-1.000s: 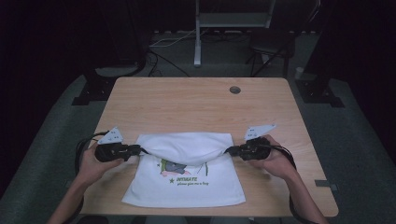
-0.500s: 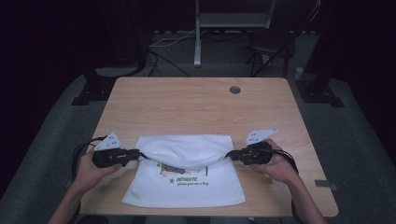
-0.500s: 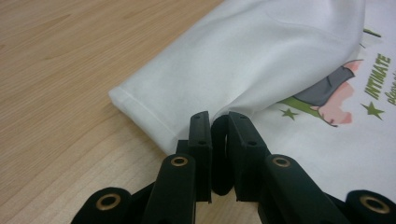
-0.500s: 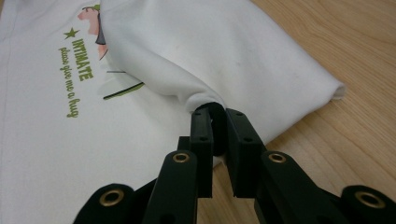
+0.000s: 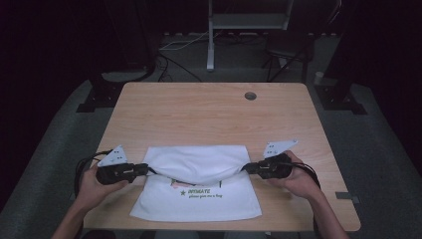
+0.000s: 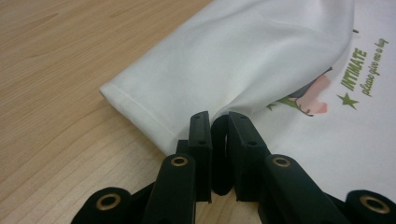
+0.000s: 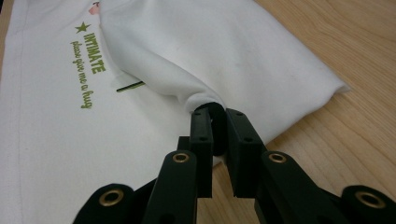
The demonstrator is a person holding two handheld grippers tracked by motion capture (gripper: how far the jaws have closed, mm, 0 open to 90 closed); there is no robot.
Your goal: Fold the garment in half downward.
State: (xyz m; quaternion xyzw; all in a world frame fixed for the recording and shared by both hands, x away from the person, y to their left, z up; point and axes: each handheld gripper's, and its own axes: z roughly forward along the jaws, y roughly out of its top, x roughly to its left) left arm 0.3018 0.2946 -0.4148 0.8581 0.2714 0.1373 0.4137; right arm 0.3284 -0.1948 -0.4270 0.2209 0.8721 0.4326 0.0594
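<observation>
White T-shirt [image 5: 199, 191] lies on the near half of the wooden desk [image 5: 209, 114], centred left to right, its near hem close to the desk's near edge. Far part of the shirt is folded toward the near side; the fold forms a thick, rounded band running left to right, with its lower edge sagging in a curve over the printed front. Print visible below the fold: green star, green lettering "INTIMATE", a line of smaller green script under it, and a bit of a pink and grey figure half covered by the folded layer.

Left gripper [image 5: 142, 171] at the left end of the fold, held level, pointing right. In the left gripper view [image 6: 217, 123] the jaws are clenched on the cloth: white fabric runs in between the black pads, just beside the hemmed corner that rests on the desk.

Right gripper [image 5: 247, 168] at the right end of the fold, level, pointing left. In the right gripper view [image 7: 214, 114] the jaws are likewise clamped on a gathered bunch of the folded layer, lifted slightly off the flat layer below.

Folded layer hangs between the two grippers. Each gripper is gripped by one hand; cables trail toward the near side.
</observation>
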